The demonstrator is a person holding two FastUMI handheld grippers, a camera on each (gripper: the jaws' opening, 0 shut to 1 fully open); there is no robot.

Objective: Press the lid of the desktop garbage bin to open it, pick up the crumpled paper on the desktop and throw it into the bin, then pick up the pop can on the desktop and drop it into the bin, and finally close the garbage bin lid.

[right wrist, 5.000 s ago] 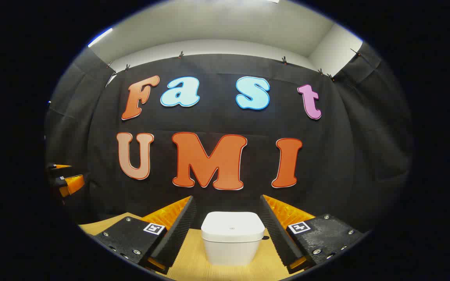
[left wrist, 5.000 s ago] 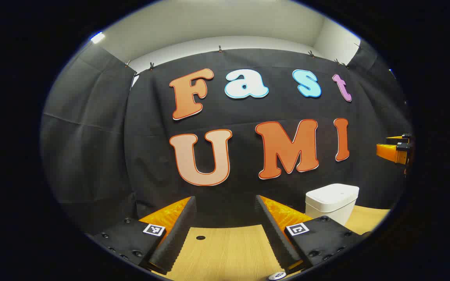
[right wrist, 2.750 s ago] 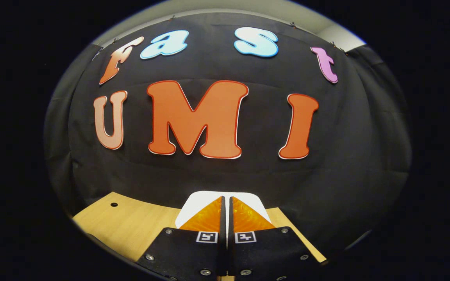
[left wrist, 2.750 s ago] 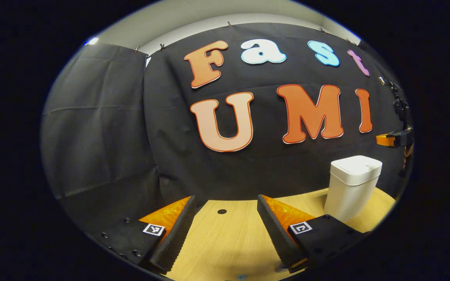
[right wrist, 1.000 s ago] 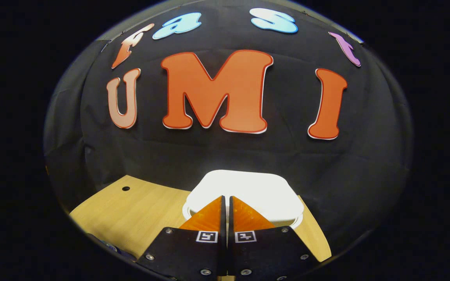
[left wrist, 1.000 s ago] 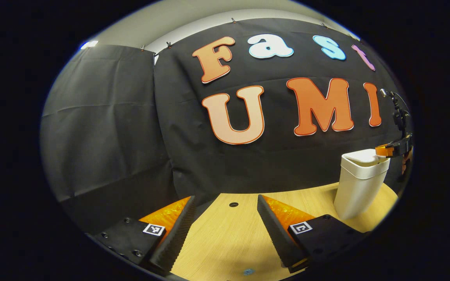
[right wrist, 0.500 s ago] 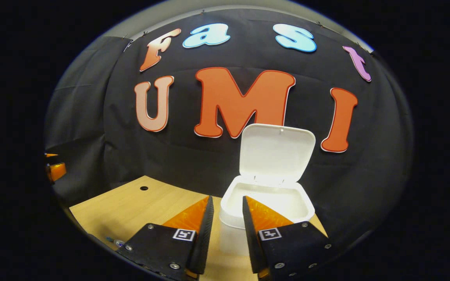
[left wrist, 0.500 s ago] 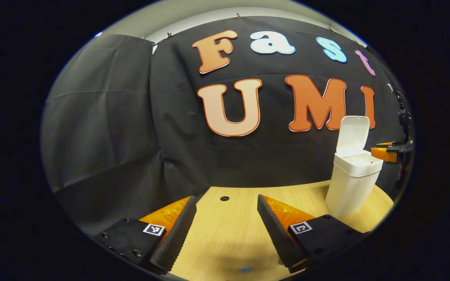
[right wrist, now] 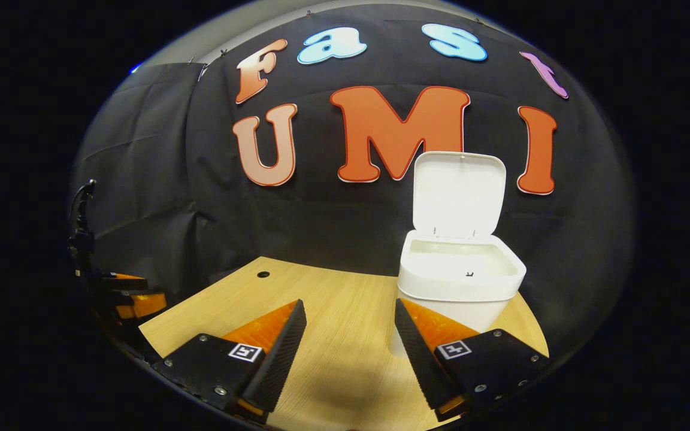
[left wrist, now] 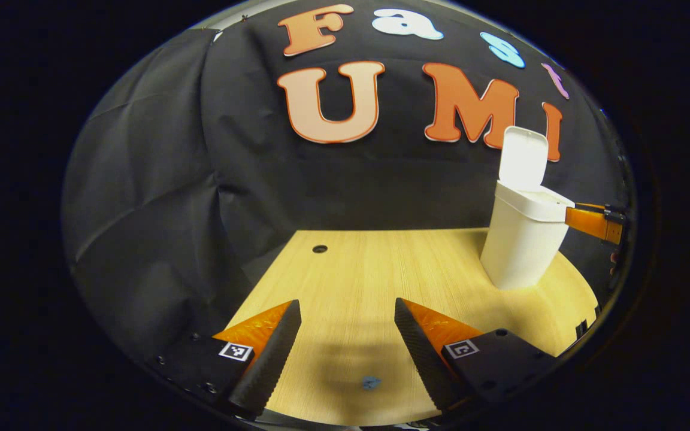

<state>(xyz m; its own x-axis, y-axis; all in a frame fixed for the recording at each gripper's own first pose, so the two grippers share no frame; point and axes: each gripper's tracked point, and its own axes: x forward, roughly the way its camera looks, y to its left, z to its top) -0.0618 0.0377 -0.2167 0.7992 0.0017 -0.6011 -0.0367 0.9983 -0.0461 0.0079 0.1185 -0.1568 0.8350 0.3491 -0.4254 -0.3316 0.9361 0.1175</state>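
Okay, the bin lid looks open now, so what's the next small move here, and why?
Probably tilt the left gripper down toward the near desk to find the crumpled paper. The bin stands with its lid upright, so opening looks done. Both the left gripper and the right gripper are open and hold nothing, and the desk stretch ahead of them bears no paper.

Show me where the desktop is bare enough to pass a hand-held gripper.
Bare wood runs from the cable hole by the cloth wall across to the garbage bin, and forward to the left hand-held gripper. It gets tight on the bin's far side, where the right hand-held gripper hovers.
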